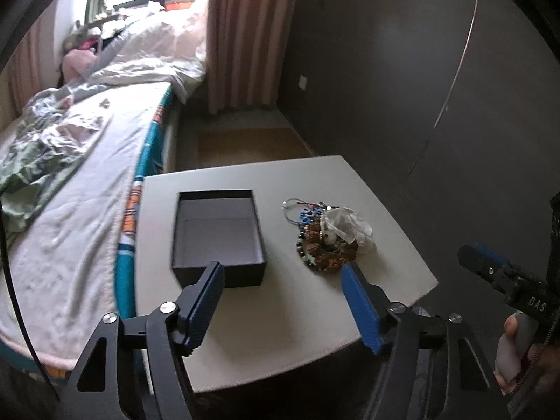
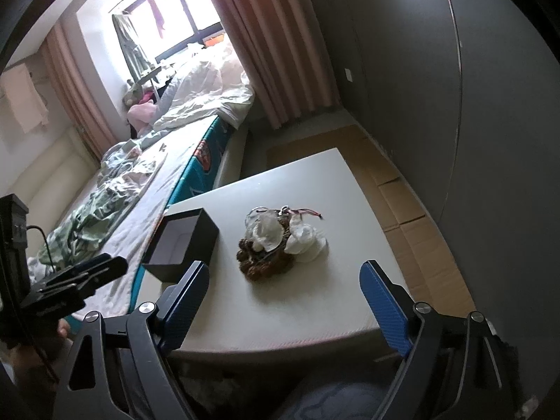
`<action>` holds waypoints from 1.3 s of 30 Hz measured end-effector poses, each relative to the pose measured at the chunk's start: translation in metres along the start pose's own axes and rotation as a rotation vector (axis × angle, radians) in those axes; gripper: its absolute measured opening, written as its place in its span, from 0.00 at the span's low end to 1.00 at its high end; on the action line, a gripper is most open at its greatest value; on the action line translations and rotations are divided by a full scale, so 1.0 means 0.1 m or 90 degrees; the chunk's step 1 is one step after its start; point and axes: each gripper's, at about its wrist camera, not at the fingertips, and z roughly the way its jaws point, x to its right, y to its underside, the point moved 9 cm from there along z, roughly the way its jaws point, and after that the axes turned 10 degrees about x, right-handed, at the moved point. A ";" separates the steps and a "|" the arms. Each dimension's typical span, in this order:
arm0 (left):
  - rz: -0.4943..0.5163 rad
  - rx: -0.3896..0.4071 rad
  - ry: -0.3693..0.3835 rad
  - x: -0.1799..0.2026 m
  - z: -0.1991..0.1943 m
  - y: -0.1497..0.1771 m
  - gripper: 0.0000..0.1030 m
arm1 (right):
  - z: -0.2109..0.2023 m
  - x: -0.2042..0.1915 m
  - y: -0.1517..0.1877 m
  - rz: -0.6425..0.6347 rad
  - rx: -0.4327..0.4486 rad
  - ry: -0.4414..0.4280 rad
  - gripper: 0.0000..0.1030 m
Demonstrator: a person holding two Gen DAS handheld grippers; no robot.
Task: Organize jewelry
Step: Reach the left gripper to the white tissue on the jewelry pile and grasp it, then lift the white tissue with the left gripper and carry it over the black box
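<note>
Black box (image 1: 218, 236) lengthwise toward curtain (image 1: 245, 35)

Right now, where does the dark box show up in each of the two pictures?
Left wrist view: the box sits centre-left on the table, just beyond the left finger.
Right wrist view: the box is left of centre, at the table's bedside edge.
Shared landmark: the jewelry pile, right of the box in both.

Box (image 1: 218, 238) left of jewelry (image 1: 323, 238), on table (image 1: 280, 315)
</note>
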 end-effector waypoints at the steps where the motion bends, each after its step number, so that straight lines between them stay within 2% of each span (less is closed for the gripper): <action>1: 0.004 -0.005 0.003 0.03 0.06 -0.02 0.67 | 0.04 0.02 -0.01 0.003 -0.004 0.000 0.86; 14: 0.062 -0.063 0.040 0.45 0.77 -0.21 0.62 | 0.45 0.42 -0.13 0.043 -0.041 0.011 0.86; 26: 0.107 -0.128 0.036 0.77 1.40 0.04 0.61 | 0.56 0.90 -0.13 0.082 -0.059 0.042 0.86; 28: 0.118 -0.145 0.030 0.79 1.51 0.12 0.45 | 0.53 0.96 -0.13 0.087 -0.060 0.048 0.86; 29: 0.119 -0.154 0.027 0.80 1.55 0.15 0.40 | 0.52 0.99 -0.13 0.088 -0.060 0.051 0.86; 31: 0.113 -0.164 0.030 0.80 1.59 0.19 0.12 | 0.48 1.03 -0.14 0.090 -0.059 0.057 0.86; 32: 0.109 -0.168 0.029 0.78 1.60 0.20 0.07 | 0.47 1.04 -0.14 0.091 -0.058 0.059 0.86; 34: 0.097 -0.161 0.028 0.74 1.56 0.17 0.01 | 0.43 1.05 -0.15 0.091 -0.056 0.062 0.86; 39: 0.073 -0.120 0.043 0.67 1.32 -0.05 0.00 | 0.39 0.93 -0.22 0.082 -0.050 0.052 0.86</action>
